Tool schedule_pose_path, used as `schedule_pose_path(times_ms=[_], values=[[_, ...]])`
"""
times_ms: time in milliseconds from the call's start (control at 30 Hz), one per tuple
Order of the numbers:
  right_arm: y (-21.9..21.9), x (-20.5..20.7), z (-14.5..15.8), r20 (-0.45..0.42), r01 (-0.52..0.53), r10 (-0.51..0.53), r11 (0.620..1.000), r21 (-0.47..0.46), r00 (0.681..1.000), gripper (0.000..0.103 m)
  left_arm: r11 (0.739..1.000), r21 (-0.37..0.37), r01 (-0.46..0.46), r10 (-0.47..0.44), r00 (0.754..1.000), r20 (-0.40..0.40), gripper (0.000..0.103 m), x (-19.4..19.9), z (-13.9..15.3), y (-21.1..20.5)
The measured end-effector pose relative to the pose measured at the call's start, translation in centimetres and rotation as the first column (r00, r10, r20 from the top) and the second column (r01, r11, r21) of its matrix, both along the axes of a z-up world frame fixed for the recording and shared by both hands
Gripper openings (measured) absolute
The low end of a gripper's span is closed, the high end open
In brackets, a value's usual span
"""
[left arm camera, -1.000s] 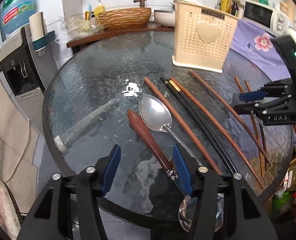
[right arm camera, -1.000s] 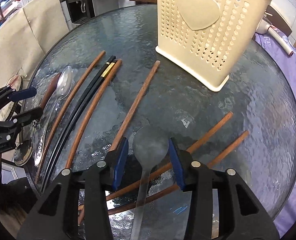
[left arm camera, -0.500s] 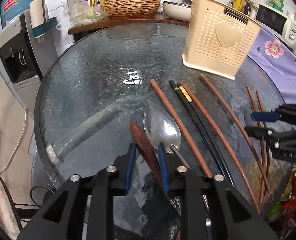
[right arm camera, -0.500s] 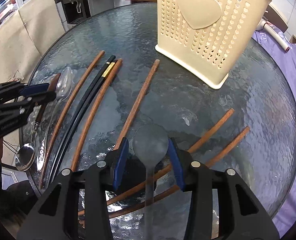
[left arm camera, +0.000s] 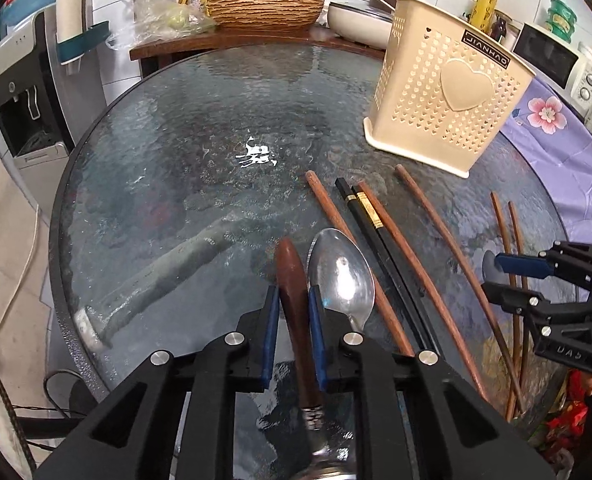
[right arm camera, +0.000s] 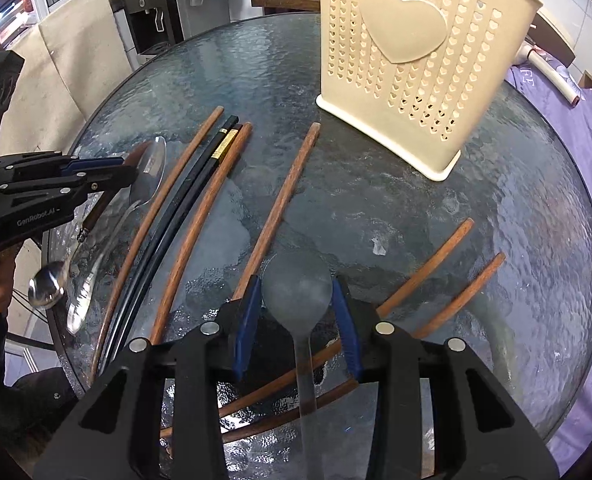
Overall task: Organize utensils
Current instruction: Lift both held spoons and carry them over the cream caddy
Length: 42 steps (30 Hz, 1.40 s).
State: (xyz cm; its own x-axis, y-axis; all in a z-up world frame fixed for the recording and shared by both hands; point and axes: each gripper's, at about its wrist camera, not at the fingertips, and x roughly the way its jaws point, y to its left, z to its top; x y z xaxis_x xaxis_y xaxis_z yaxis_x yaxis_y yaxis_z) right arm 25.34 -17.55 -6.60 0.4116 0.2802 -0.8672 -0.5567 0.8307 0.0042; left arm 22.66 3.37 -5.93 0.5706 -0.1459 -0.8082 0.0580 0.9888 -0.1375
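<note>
So the left gripper (left arm camera: 291, 330) is clamped on the dark wooden handle of a metal-bowled spoon (left arm camera: 293, 300). The blue pads touch both sides of the handle, and its steel bowl end hangs out past the near edge of the round textured-glass table (left arm camera: 167, 152). The right gripper (right arm camera: 297, 322) has its pads tight against the bowl of a grey translucent plastic spoon (right arm camera: 298, 284), so I'd call that gripped too, with the handle running back under the tool.

For this step I'd lift the wooden-handled spoon straight up before swinging it anywhere. The plain steel spoon (left arm camera: 342, 280) lies touching or just beside it on the right, and a sideways drag would probably knock it into the row of brown and black chopsticks (left arm camera: 380, 248). The grip sits toward the handle's tip with the heavy bowl trailing, so I'd expect it to want to droop. Keep the squeeze firm and tip it bowl-down over the cream perforated plastic caddy with the heart on its front (left arm camera: 444, 96), which stands at the far right edge of the table.

Versus a second back: the left pads were spread wide on either side of that handle, and half a second ago they were nearly shut. Now they're fully on it and the spoon looks raised off the glass at the handle end. The right gripper has barely shifted, same hold on the grey spoon.
</note>
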Motion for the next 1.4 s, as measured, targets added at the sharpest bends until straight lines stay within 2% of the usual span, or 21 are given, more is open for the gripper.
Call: schedule_pose_path(times_ms=[200, 433, 833, 1400], values=[[-1.1, -0.5, 0.6, 0.021, 0.028, -0.029, 0.998, 0.053, 0.999, 0.037, 1.000, -0.012, 0.004, -0.003, 0.999, 0.053, 0.014, -0.1, 1.2, -0.2], [-2.9, -1.3, 3.4, 0.093, 0.063, -0.079, 0.985, 0.163, 0.992, 0.037, 0.999, -0.032, 0.013, -0.008, 0.990, 0.142, 0.014, -0.6, 4.1, -0.3], [-5.7, -3.1, 8.8, 0.182, 0.062, -0.129, 0.940, 0.336, 0.975, 0.037, 0.995, -0.084, 0.054, -0.028, 0.959, 0.283, 0.014, -3.2, 8.9, 0.2], [-5.8, -3.9, 11.3, 0.213, 0.066, -0.159, 0.919, 0.389, 0.964, 0.037, 0.994, -0.081, 0.079, -0.044, 0.927, 0.371, 0.013, -4.5, 11.4, 0.1]])
